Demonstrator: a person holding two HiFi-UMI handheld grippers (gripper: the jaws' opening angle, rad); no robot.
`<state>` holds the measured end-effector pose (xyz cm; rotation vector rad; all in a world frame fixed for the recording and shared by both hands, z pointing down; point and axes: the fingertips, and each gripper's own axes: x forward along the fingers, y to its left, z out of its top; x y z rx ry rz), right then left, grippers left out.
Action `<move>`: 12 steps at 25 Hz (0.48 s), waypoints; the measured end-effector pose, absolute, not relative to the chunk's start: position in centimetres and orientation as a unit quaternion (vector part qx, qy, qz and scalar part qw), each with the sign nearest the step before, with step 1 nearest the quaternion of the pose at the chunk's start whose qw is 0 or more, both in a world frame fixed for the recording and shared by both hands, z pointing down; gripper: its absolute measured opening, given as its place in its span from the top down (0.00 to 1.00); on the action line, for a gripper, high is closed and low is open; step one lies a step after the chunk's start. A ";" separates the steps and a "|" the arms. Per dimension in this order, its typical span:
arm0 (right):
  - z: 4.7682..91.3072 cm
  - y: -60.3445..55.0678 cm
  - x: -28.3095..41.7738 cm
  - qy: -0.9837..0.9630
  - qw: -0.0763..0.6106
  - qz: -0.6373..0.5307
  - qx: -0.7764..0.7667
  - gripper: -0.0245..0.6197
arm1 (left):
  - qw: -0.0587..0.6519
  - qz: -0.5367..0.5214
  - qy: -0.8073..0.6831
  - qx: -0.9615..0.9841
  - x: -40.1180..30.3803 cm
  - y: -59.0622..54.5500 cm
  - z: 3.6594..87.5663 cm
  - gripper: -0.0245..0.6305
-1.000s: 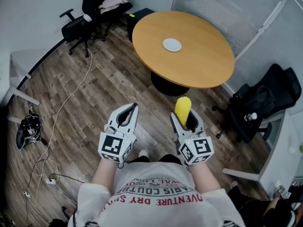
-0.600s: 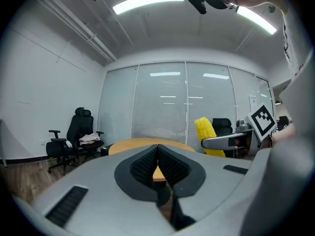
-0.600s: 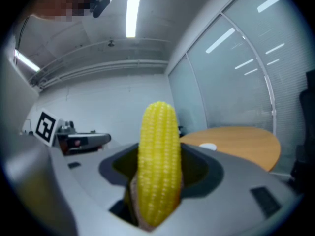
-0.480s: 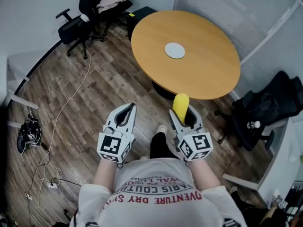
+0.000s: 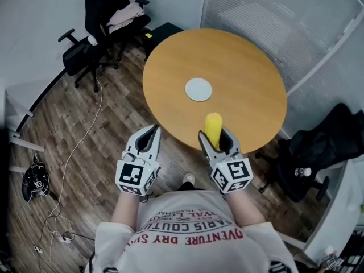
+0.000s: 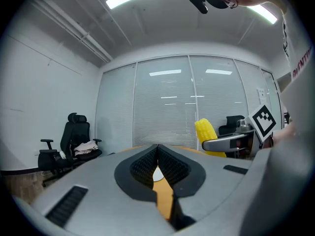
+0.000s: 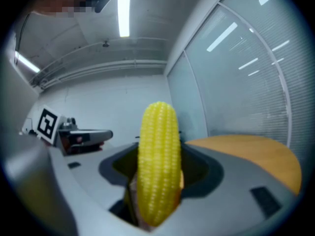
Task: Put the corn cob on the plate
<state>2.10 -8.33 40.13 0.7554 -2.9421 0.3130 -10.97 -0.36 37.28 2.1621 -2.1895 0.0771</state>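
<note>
Right hand-held gripper (image 5: pixel 214 135) is clamped on the corn cob (image 5: pixel 213 127), its two jaws pressing the lower part of the yellow cob from either side while the rounded top sticks out well past the jaw tips. In the right gripper view the cob fills the gap between the jaws and stands nearly in line with them. From the head view the cob shows over the near edge of the round wooden worktop (image 5: pixel 244 67), held in the air and not resting on it. The plate (image 5: pixel 198 89), small, white and round, lies near the middle of the worktop, beyond the cob and well apart from it, with nothing on it. Left hand-held gripper (image 5: pixel 153 131) is held just beside the right one, at about the same level, its jaws together at the tips with nothing between them; the left gripper view shows only a sliver of worktop and plate through the slot below the pads. Its tips reach about to the worktop's near rim. Both forearms come out of a white printed shirt (image 5: pixel 187 232) at the bottom of the head view. Around the worktop lies a wood-plank floor (image 5: pixel 79 112) with a thin cable (image 5: pixel 73 147) trailing across it, a black office chair (image 5: pixel 108 16) with clothes draped on it at the far left, another black chair (image 5: pixel 318 152) to the right, and a glass wall with blinds (image 5: pixel 273 10) behind.
</note>
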 end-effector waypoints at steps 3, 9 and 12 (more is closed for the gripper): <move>40.4 -12.3 2.4 -0.962 0.044 0.100 0.248 0.55 | 0.029 0.025 -0.707 0.706 -10.6 -4.9 37.3 0.91; 41.3 -18.8 2.7 -0.956 0.052 0.105 0.270 0.55 | 0.029 0.037 -0.688 0.724 -9.9 -11.4 38.0 0.91; 41.7 -20.5 2.1 -0.952 0.058 0.108 0.282 0.55 | 0.036 0.036 -0.679 0.732 -10.8 -13.7 38.4 0.91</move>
